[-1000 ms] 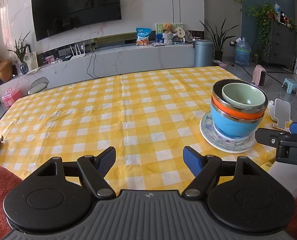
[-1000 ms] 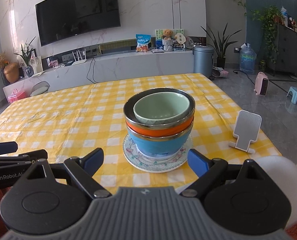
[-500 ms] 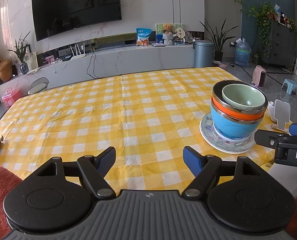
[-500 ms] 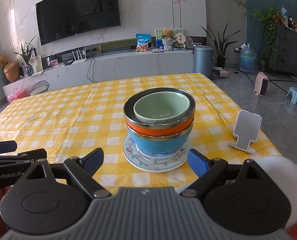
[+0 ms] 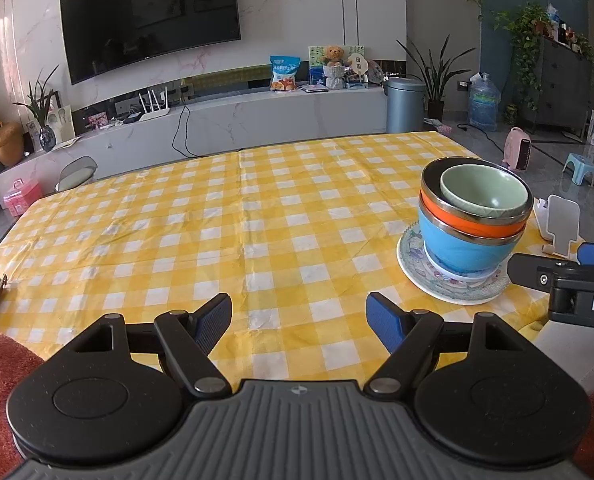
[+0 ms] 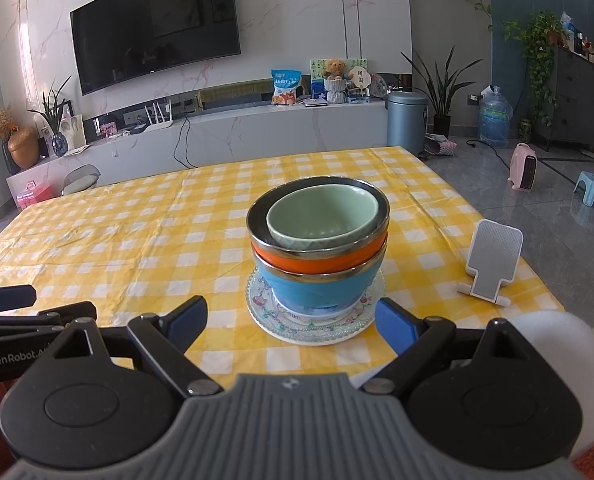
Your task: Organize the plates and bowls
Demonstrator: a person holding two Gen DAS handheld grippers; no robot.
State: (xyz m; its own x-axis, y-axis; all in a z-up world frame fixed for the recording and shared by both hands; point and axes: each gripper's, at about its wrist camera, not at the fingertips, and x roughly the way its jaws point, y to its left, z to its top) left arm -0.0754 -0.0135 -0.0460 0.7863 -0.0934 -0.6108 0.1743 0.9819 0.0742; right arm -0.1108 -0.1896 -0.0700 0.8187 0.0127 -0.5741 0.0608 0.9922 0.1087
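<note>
A stack stands on the yellow checked table (image 6: pixel 145 240): a patterned plate (image 6: pixel 317 330) at the bottom, a blue bowl (image 6: pixel 317 292) on it, an orange bowl (image 6: pixel 317 262) in that, and a pale green bowl (image 6: pixel 323 216) on top. In the left wrist view the stack shows at the right, with the green bowl (image 5: pixel 483 190) above the plate (image 5: pixel 453 292). My right gripper (image 6: pixel 291 316) is open and empty, just in front of the plate. My left gripper (image 5: pixel 299 318) is open and empty over bare cloth, left of the stack.
A white phone stand (image 6: pixel 493 258) sits near the table's right edge. The left gripper's body (image 6: pixel 21 320) shows at the left in the right wrist view. Beyond the table are a TV wall, a low cabinet and a bin (image 6: pixel 407 120).
</note>
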